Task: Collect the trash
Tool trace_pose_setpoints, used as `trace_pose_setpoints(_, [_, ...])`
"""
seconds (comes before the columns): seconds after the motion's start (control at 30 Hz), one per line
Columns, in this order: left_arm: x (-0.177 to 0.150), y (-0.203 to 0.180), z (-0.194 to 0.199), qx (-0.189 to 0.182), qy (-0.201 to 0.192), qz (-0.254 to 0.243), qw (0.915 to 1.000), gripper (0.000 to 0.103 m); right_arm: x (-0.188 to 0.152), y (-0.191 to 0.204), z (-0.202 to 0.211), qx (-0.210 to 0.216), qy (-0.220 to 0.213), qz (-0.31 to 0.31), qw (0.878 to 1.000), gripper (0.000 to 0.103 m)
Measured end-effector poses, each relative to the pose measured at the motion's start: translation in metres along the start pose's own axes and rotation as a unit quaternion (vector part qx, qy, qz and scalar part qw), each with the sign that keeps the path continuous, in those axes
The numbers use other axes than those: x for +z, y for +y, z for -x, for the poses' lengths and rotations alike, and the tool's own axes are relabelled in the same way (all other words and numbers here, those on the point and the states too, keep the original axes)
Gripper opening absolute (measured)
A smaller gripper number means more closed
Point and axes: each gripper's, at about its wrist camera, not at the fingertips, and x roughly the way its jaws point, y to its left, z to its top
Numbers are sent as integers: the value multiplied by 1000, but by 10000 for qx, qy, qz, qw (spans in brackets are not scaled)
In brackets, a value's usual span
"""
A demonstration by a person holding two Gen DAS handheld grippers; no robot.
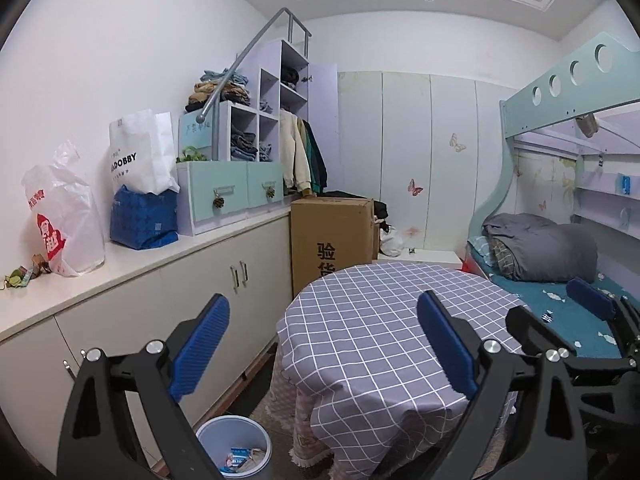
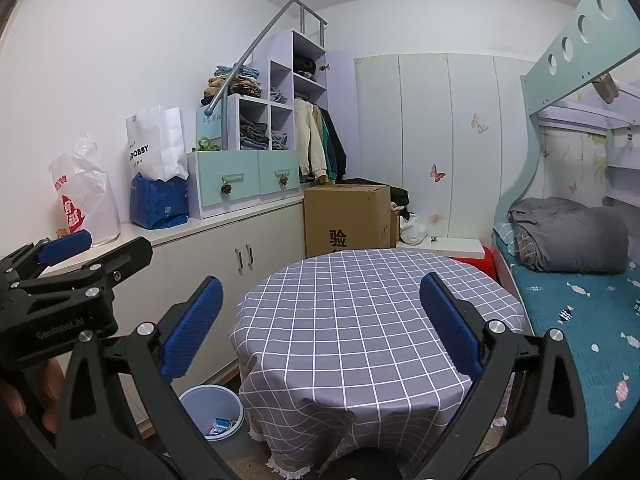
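The left gripper [image 1: 322,344] is nearest, its blue pads spread wide with nothing between them. The right gripper [image 2: 320,326] is likewise wide open and empty, held level beside it. Both point forward over the table [image 1: 384,320], above its near edge, tilted slightly down.

Below the table's left side stands the bin [image 1: 234,446], already holding some wrappers. The checked cloth shows no litter.

The only loose trash in view is the scraps [image 1: 20,276] on the counter [image 1: 132,256], left of the table and beside the white bag [image 1: 64,220]. They look like crumpled paper and wrappers: probably light, soft and easily crushed, so a gentle pinch across a raised fold should do. What exactly they are is too small to tell.
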Motion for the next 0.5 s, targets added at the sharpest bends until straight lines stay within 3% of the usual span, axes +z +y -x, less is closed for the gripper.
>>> trace_pose_setpoints(0.5, [0, 7, -5, 64, 81, -12, 9999, 93, 0, -1, -5, 88, 89, 20, 9999, 97])
